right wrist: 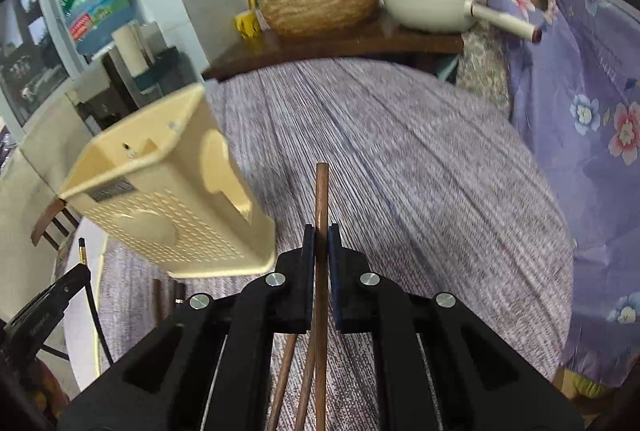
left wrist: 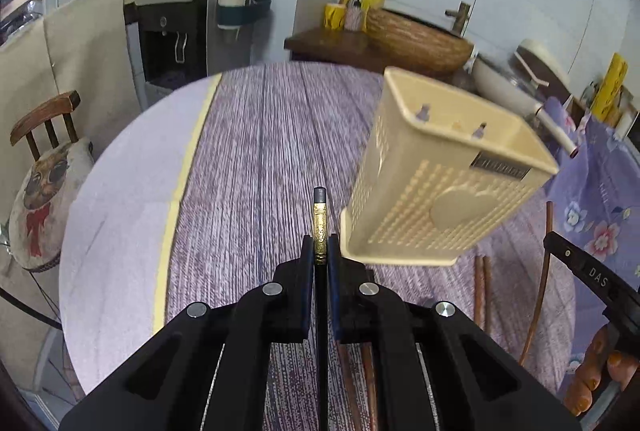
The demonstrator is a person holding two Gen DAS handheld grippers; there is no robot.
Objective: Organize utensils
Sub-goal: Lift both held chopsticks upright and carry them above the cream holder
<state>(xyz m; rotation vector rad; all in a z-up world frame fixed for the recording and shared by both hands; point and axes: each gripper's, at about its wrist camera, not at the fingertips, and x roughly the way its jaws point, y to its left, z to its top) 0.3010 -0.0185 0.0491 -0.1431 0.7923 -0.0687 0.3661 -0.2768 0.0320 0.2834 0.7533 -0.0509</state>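
My left gripper (left wrist: 320,245) is shut on a black chopstick with a gold band (left wrist: 319,227), whose tip sticks out past the fingers above the table. A cream perforated utensil holder (left wrist: 440,187) stands just to its right. My right gripper (right wrist: 320,235) is shut on a brown wooden chopstick (right wrist: 321,199), held clear of the table; the holder (right wrist: 172,199) is on its left. Several more brown chopsticks (right wrist: 296,383) lie on the cloth under the right gripper. In the right wrist view the left gripper (right wrist: 82,271) shows at the left edge with the black chopstick (right wrist: 81,251).
The round table has a purple striped cloth (left wrist: 260,159). A wooden chair with a cushion (left wrist: 44,191) stands on the left. Behind are a woven basket (left wrist: 416,39), a white pan (right wrist: 432,9) and a water dispenser (left wrist: 172,27). A flowered purple cloth (right wrist: 580,111) hangs on the right.
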